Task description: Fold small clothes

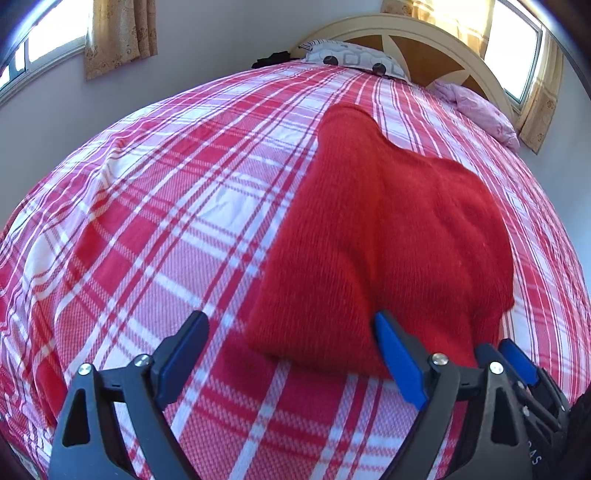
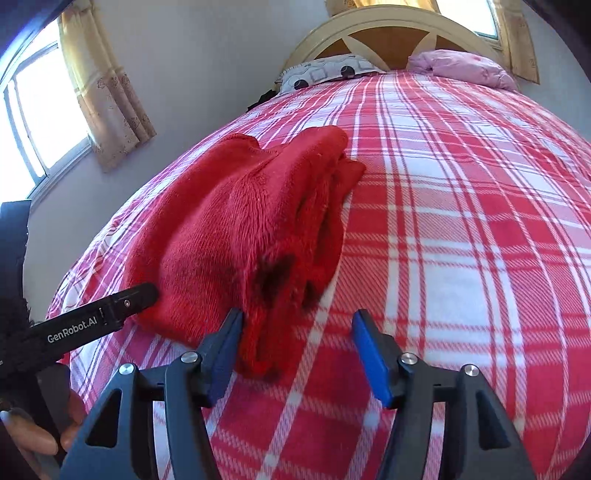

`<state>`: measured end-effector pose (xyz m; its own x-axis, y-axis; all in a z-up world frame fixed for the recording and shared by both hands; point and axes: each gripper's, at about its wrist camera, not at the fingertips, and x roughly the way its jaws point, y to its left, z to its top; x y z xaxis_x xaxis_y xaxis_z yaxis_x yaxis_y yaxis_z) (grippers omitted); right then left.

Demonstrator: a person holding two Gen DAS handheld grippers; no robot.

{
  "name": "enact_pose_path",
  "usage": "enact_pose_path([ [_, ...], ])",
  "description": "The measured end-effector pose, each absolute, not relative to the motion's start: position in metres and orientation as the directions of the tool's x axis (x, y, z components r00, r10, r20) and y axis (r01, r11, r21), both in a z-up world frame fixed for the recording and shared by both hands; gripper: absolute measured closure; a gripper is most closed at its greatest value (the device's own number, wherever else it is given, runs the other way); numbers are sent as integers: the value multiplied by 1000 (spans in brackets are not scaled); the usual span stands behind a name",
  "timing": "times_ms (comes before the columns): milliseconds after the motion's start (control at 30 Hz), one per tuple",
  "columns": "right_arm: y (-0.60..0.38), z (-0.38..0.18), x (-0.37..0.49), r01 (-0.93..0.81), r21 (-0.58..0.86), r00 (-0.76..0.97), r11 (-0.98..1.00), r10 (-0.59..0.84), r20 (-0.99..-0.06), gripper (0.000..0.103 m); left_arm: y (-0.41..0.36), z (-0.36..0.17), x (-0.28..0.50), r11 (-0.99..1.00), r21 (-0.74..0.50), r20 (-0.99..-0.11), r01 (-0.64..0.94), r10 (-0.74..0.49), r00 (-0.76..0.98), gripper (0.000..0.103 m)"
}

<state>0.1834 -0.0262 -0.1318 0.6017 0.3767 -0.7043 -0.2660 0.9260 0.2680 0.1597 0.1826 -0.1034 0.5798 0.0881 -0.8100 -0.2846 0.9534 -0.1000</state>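
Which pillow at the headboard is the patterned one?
The grey-white pillow with dark circles, left of the plain pink pillow. Both lie beyond the red garment.

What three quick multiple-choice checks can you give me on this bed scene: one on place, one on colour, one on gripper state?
1. Where does the red knit garment lie?
A. On the plaid bedspread
B. Over the headboard
C. On the pink pillow

2. What colour are the gripper finger pads?
A. Green
B. Blue
C. White

3. How do the two grippers stand?
A. Both shut on cloth
B. Left open, right shut
C. Both open, gripping nothing

Answers:
1. A: the garment rests folded on the bedspread, well short of the pink pillow and the headboard.
2. B: blue pads show on the fingers in both wrist views.
3. C: the left gripper and right gripper each show a wide gap between their fingers; the garment's near edge lies at the fingers, unclamped.
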Motion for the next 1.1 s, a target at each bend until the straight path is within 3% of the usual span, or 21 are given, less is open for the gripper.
enact_pose_path([
  [133, -31, -133, 169, -244, 254, 611, 936, 352, -709, 35, 178, -106, 150, 955, -63, -812, -289, 120, 571, 0],
  [300, -22, -135, 148, -267, 129, 648, 955, 277, -709, 34, 182, -119, 141, 946, -117, -837, -301, 69, 543, 0],
  [433, -14, -137, 129, -278, 14, 654, 960, 200, -729, 34, 162, -124, 134, 968, 32, -847, -250, 159, 508, 0],
  [667, -32, -128, 95, -254, 76, 637, 964, 226, -737, 34, 167, -114, 99, 957, -6, -843, -292, 152, 516, 0],
  [833, -44, -78, 56, -147, 37, 785, 988, 139, -604, 34, 164, -76, 75, 964, -3, -759, -264, 170, 628, 0],
  [1100, -36, 34, -4, -280, 127, 900, 951, 306, -311, 33, 162, 6, 37, 975, -35, -598, -220, 156, 786, 0],
])
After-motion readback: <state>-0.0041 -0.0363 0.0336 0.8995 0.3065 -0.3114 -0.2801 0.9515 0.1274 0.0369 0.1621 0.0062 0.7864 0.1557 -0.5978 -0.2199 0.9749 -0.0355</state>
